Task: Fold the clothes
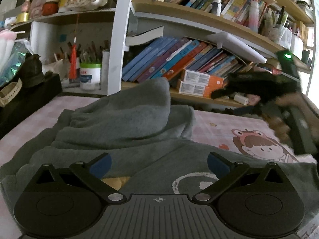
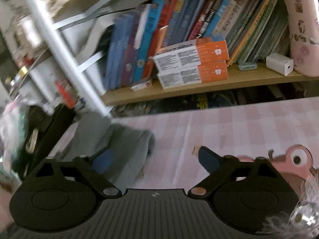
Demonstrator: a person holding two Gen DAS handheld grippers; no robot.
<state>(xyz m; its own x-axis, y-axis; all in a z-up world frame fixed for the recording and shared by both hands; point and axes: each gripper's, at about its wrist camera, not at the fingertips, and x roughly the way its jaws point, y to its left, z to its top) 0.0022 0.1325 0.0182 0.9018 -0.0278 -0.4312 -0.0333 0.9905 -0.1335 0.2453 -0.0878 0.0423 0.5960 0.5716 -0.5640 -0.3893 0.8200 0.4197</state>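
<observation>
Lying bunched on the pink checked tabletop (image 1: 219, 123) is a grey fleece garment with a white circular print (image 1: 123, 123), one part humped up in a tall fold toward the back. The left hand-held gripper (image 1: 158, 164) hovers just above its near edge, blue-padded fingers spread wide and grasping nothing. The right hand-held gripper (image 2: 151, 159), equally released and blurred in its view, is over bare cloth beside the garment's right side. A cartoon girl picture (image 1: 263, 147) decorates the tabletop. Behind stands a wooden bookshelf (image 2: 199, 87) with leaning books and two orange-and-white boxes (image 2: 191, 63).
</observation>
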